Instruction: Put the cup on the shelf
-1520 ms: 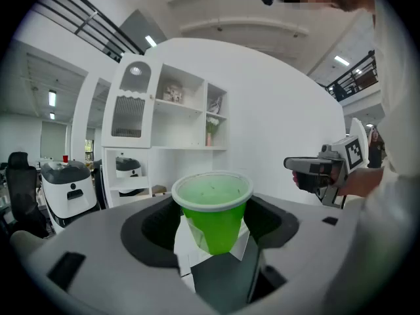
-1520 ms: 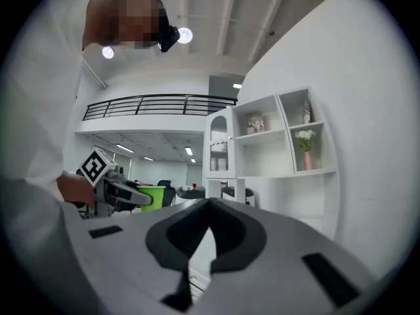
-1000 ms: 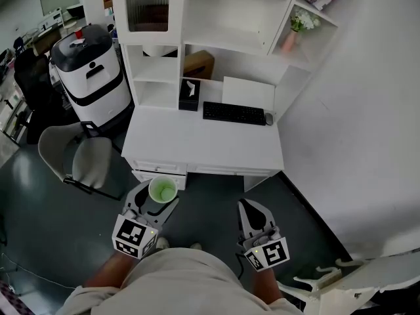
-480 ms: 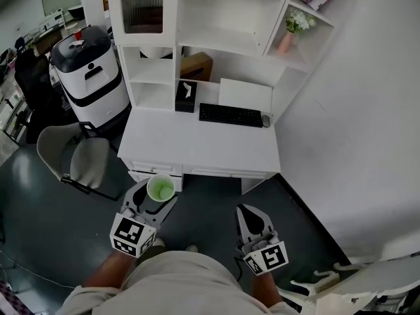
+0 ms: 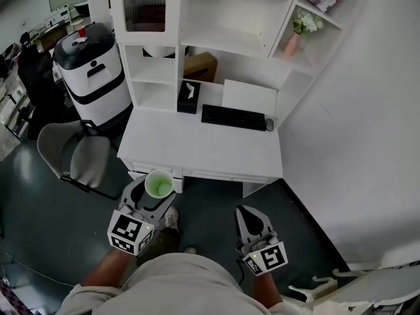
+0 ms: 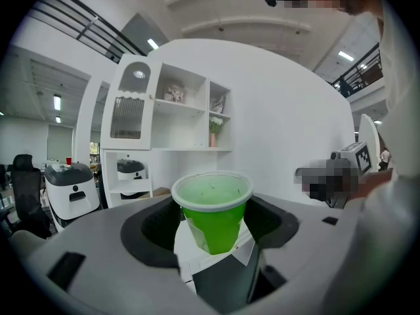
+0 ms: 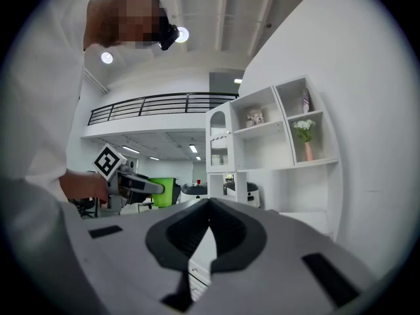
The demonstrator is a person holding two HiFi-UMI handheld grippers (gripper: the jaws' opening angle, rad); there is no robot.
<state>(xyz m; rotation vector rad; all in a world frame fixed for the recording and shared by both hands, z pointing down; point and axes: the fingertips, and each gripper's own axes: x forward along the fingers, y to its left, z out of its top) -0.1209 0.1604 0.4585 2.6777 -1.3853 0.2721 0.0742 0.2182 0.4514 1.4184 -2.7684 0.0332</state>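
A green plastic cup [image 5: 159,184] stands upright between the jaws of my left gripper [image 5: 156,190], which is shut on its sides just in front of the desk's left front corner. In the left gripper view the cup [image 6: 213,209] fills the middle, with the white shelf unit [image 6: 187,149] behind it. The shelf unit [image 5: 216,41] rises over the back of the desk. My right gripper [image 5: 248,211] hangs lower right, over the floor, jaws shut with nothing in them; its tips meet in the right gripper view [image 7: 210,203].
The white desk [image 5: 197,149] carries a black keyboard [image 5: 233,117], a mouse and a black tissue box [image 5: 189,96]. A grey chair [image 5: 79,159] and a white-and-black machine [image 5: 92,71] stand at the left. A flower vase [image 5: 302,28] sits on a right-hand shelf. A white wall runs along the right.
My left gripper has lifted the cup a little and brought it nearer the desk's front edge. The right gripper has barely moved.
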